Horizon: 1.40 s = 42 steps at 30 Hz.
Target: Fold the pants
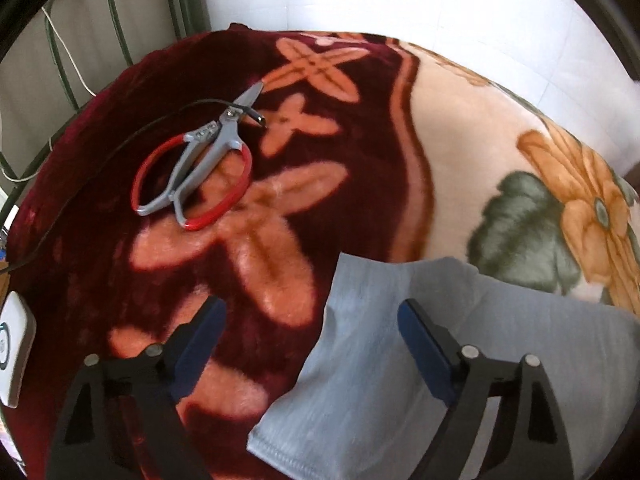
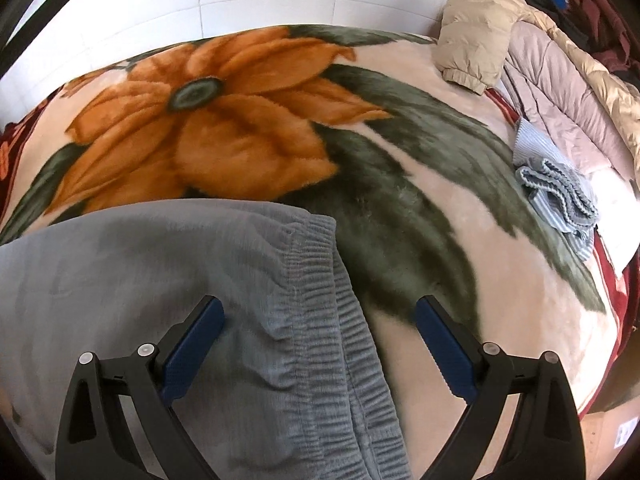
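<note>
pants (image 1: 400,360) cut off below, white device (image 1: 14,348) half out of frame

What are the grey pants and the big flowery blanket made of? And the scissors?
The pants look like soft knit cotton or fleece, matte, with a ribbed stretchy waistband. The blanket looks like thick plush, probably synthetic: its pile is fuzzy and slightly shiny. The scissors seem grey metal with red, likely plastic-coated, handle loops.

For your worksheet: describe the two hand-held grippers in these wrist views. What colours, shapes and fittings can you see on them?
The left gripper and the right gripper look alike. Each has two black, angular plastic arms with triangular cut-outs, which taper forward into fingers faced with dark blue pads; on the right gripper the pads show a ribbed texture. Round silver pivot pins sit at the arm joints. No cables, labels or sleeves show on either.
</note>
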{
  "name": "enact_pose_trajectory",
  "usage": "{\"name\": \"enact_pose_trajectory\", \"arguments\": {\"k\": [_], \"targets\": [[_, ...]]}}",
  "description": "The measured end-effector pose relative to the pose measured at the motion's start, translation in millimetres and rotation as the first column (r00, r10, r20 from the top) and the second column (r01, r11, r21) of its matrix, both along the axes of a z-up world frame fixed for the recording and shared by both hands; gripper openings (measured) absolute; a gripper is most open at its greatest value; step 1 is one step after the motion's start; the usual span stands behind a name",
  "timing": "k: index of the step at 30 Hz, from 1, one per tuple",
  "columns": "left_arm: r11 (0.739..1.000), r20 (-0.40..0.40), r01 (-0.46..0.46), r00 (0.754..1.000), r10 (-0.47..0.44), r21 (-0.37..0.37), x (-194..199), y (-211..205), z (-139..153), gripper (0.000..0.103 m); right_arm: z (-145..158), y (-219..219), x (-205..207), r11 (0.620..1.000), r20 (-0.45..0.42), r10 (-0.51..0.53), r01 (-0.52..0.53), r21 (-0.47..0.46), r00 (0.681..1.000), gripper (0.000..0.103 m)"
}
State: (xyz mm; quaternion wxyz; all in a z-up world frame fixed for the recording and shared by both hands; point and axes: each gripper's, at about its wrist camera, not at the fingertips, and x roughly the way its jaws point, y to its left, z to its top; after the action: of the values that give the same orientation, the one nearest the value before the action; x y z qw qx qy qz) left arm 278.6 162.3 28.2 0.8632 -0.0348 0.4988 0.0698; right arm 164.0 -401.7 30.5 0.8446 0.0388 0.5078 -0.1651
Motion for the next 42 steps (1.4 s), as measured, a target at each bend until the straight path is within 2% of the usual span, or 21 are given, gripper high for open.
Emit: {"name": "enact_pose_trajectory", "arguments": {"k": [6, 12, 13, 15, 16, 18, 19, 20, 21, 22, 23, 25, 28, 32, 39, 42], "targets": [[0.998, -0.034, -0.014, 0.999, 0.012, -0.060, 3, -6, -26, 0.085, -8, -8, 6, 1.000, -0.012, -0.015, 0.015, 0.001, 1.000, 0.098], [0.995, -0.016, -0.049, 0.999, 0.048, -0.086, 4, -9, -29, 0.085, -15, -14, 13, 0.999, 0.003, -0.036, 0.035, 0.027, 0.999, 0.098], [0.995, -0.014, -0.045, 0.999, 0.044, -0.092, 5, -9, -28, 0.082, -15, -14, 15, 0.999, 0.007, -0.034, 0.034, 0.029, 0.999, 0.098], [0.995, -0.002, -0.024, 1.000, 0.024, -0.100, 3, -11, -27, 0.073, -15, -13, 19, 0.999, 0.015, -0.028, 0.027, 0.035, 0.999, 0.098], [0.995, 0.003, -0.012, 1.000, 0.012, -0.102, 3, -12, -26, 0.065, -16, -12, 22, 0.999, 0.020, -0.024, 0.023, 0.039, 1.000, 0.098], [0.994, 0.020, 0.021, 1.000, -0.019, -0.103, 1, -15, -23, 0.049, -17, -9, 25, 0.999, 0.027, -0.010, 0.009, 0.047, 1.000, 0.091], [0.994, 0.030, 0.034, 0.999, -0.031, -0.107, -1, -17, -22, 0.033, -17, -7, 27, 0.999, 0.030, 0.004, -0.006, 0.050, 1.000, 0.081], [0.992, 0.037, 0.048, 0.998, -0.044, -0.119, -2, -18, -21, 0.020, -17, -4, 27, 0.998, 0.034, 0.017, -0.019, 0.052, 0.999, 0.065], [0.989, 0.043, 0.053, 0.998, -0.048, -0.135, -4, -18, -19, 0.015, -15, 1, 28, 0.997, 0.041, 0.047, -0.049, 0.053, 0.998, 0.060], [0.988, 0.050, 0.053, 0.998, -0.046, -0.147, -5, -18, -18, 0.010, -14, 5, 29, 0.997, 0.043, 0.061, -0.063, 0.041, 0.997, 0.046], [0.986, 0.061, 0.051, 0.997, -0.042, -0.156, -7, -17, -15, 0.009, -10, 10, 28, 0.997, 0.055, 0.075, -0.076, 0.019, 0.996, 0.031], [0.988, 0.102, 0.035, 0.995, -0.020, -0.148, -17, -13, -7, 0.008, -1, 20, 25, 0.994, 0.091, 0.109, -0.107, -0.020, 0.990, 0.025], [0.991, 0.154, -0.001, 0.988, 0.021, -0.130, -27, 0, 7, 0.008, 16, 29, 22, 0.992, 0.154, 0.118, -0.108, -0.071, 0.981, 0.025], [0.986, 0.185, -0.024, 0.981, 0.054, -0.162, -31, 18, 18, 0.008, 31, 24, 30, 0.996, 0.214, 0.082, -0.074, -0.043, 0.973, 0.025], [0.992, 0.179, -0.025, 0.983, 0.048, -0.126, -12, 18, 2, 0.008, 7, 22, 59, 0.998, 0.169, 0.059, -0.052, -0.046, 0.984, 0.025], [0.993, 0.132, -0.049, 0.989, 0.063, -0.110, -5, 19, -18, 0.010, -22, 20, 67, 0.998, 0.086, 0.040, -0.036, -0.051, 0.995, 0.030]]}}
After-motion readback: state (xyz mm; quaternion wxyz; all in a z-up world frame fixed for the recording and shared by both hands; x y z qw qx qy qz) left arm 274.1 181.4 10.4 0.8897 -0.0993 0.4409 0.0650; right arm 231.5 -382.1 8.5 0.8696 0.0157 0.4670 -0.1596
